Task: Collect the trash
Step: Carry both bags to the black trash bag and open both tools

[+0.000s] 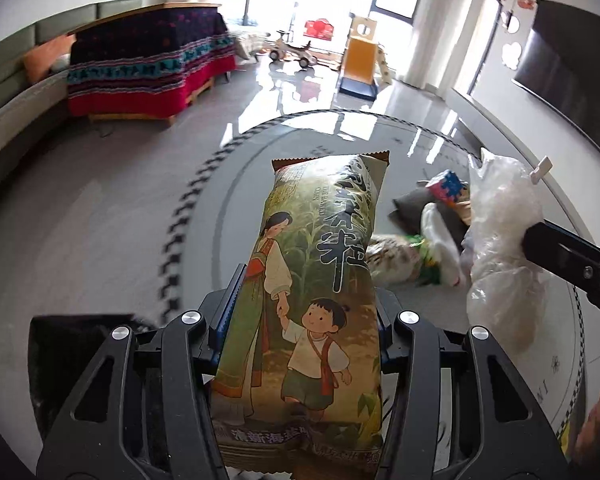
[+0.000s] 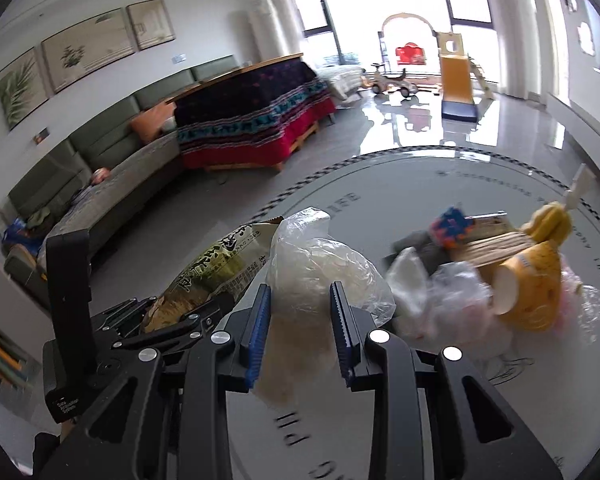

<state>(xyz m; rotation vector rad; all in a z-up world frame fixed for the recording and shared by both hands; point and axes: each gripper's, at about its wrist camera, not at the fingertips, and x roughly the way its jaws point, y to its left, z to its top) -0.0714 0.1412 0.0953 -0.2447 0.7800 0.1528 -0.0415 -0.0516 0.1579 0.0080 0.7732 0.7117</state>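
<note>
- Far left in both views: green sofa [image 2: 112, 148] along the wall, orange cushion [image 2: 152, 122] on it.
- Next to the sofa: low wooden table under a dark, teal and red patterned blanket [image 1: 148, 68].
- Background centre, by the bright windows: ride-on toy car [image 1: 292, 50] and a yellow children's slide [image 1: 360, 60] on the glossy floor.
- Left gripper [image 1: 304, 312]: blue-padded fingers [image 1: 230, 304] clamped on a long snack packet [image 1: 308, 300] printed with a woman and a child; packet held lengthwise, sticking out forward above the round glass desk [image 1: 260, 152].
- In the right wrist view, the same snack packet seen at the left, gripped in the other tool, just beside the plastic bag.
- Right gripper [image 2: 300, 320]: blue serrated fingers [image 2: 258, 332] pressed onto a crumpled clear plastic bag [image 2: 320, 272], lifted over the desk.
- Right of the held bag, on the desk: loose pile of rubbish, blurred — grey pouch [image 1: 416, 204], colourful small box [image 1: 446, 184], white plastic scraps [image 2: 440, 292], bundle of wooden sticks [image 2: 496, 246].
- Far right of the pile: yellow wrapper [image 2: 536, 280] with a white clip [image 2: 578, 186] above it, tilted against the sticks.
- Desk edge marked with a black-and-white checked border [image 1: 176, 240].
</note>
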